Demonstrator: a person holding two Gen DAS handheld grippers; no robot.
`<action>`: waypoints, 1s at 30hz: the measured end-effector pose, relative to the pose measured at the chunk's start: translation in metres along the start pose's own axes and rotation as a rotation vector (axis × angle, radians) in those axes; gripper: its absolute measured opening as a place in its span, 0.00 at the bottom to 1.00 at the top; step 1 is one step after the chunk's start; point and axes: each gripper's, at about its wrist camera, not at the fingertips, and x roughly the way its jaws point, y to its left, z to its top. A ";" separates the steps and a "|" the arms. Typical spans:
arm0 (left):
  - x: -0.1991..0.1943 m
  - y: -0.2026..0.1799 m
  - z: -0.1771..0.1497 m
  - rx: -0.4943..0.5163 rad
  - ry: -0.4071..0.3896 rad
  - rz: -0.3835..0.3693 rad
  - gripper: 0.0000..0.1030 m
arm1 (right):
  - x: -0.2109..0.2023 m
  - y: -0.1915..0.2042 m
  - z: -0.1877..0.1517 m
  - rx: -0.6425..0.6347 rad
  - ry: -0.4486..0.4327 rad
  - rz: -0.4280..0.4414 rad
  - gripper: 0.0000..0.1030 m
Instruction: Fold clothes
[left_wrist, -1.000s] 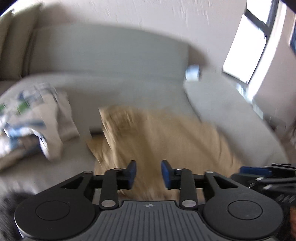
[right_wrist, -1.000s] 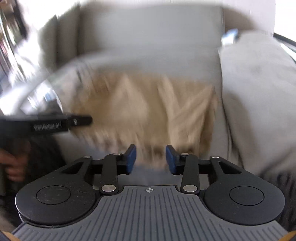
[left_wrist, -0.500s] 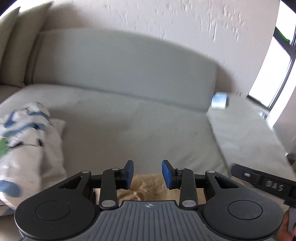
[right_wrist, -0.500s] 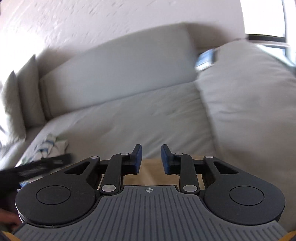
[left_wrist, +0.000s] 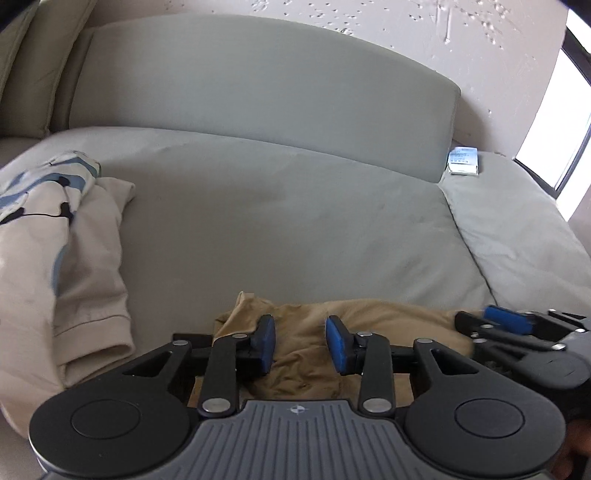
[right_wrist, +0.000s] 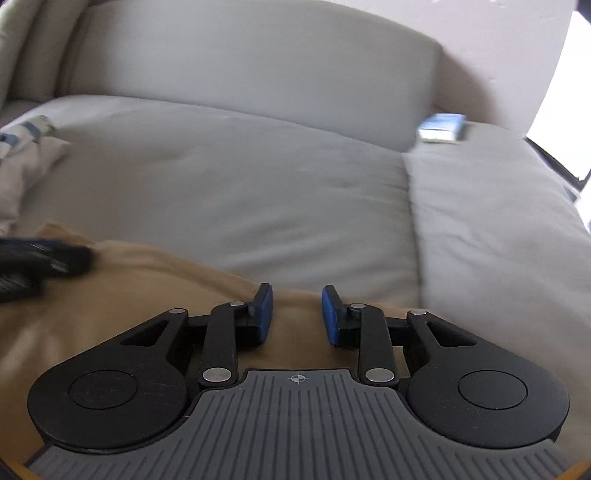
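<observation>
One tan garment (left_wrist: 306, 354) of soft, wrinkled cloth lies at the near edge of the sofa seat (left_wrist: 280, 229), directly under both tongs. The left tongs (left_wrist: 300, 343) are spread apart above its crumpled corner, pinching nothing; the right tongs (right_wrist: 297, 314) are likewise spread over a smoother stretch. Left of the left tongs sits one heap of cream clothes (left_wrist: 62, 254) with blue stripes. Far ahead to the right, one small blue-and-white packet (left_wrist: 463, 161) rests on the padded grey armrest (left_wrist: 517, 229).
</observation>
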 end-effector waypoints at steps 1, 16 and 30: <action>-0.003 0.001 -0.002 0.000 -0.005 0.011 0.35 | -0.001 -0.010 -0.004 0.023 0.005 0.000 0.35; -0.096 0.002 -0.014 -0.058 -0.077 0.021 0.23 | -0.113 -0.065 -0.025 0.272 -0.057 0.041 0.42; -0.091 -0.018 -0.055 0.090 0.058 0.100 0.28 | -0.103 0.003 -0.067 -0.026 0.071 0.165 0.45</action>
